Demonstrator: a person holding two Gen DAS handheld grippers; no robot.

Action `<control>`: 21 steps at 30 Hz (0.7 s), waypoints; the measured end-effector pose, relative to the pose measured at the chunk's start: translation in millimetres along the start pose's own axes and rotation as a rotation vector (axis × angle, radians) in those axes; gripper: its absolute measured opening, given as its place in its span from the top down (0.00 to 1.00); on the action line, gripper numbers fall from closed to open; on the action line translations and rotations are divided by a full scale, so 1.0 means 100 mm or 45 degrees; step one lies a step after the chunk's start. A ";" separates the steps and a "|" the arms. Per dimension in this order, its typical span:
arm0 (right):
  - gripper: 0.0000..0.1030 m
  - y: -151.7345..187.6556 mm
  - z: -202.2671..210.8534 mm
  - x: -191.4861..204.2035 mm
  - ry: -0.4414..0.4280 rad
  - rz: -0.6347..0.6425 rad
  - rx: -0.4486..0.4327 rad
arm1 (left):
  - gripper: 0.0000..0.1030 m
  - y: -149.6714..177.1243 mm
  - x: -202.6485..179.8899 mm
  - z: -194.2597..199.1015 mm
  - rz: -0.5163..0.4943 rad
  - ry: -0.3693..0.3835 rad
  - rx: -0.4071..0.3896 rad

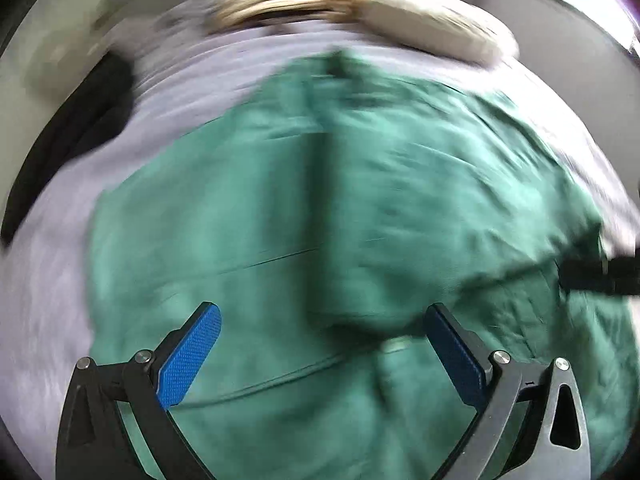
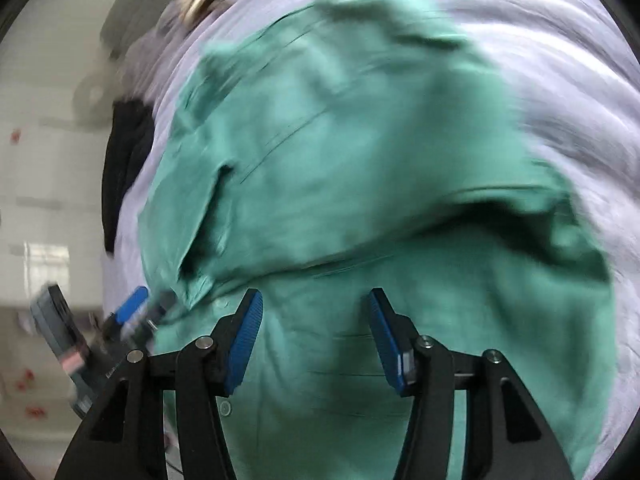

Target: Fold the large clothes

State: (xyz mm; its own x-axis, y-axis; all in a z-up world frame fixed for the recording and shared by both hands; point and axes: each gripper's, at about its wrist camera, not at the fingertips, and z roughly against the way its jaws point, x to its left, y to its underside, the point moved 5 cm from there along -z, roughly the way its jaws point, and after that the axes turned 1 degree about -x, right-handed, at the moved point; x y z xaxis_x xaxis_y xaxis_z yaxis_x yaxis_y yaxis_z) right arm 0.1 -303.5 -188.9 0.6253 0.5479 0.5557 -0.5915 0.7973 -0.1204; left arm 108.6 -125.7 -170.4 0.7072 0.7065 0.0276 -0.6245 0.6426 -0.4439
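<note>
Left wrist view shows my left gripper [image 1: 320,320] with jaws apart over the green shirt [image 1: 320,200] on the bed [image 1: 52,280]. My right gripper [image 2: 316,312] is apart too; I should pinch one edge firmly, then fold slowly.

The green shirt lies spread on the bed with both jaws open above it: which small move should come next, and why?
Probably lower the right gripper onto the raised fold of the green shirt just ahead of it and close there. Both grippers are open and hold nothing, and the left gripper also hangs over loose cloth, so no fold can begin before an edge is gripped.
</note>
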 end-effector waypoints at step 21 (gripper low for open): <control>0.43 -0.41 0.36 -0.64 -0.309 -0.381 -0.201 | 0.01 0.13 1.70 0.19 0.629 -0.454 0.054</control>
State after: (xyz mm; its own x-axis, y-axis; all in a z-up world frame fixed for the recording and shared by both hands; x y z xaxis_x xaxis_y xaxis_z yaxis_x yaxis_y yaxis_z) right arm -34.1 -380.7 -190.0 0.6083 0.2254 0.7610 -0.3046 0.9517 -0.0384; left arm 214.3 8.9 -154.3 0.1803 0.9751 0.1290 -0.8683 0.2194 -0.4449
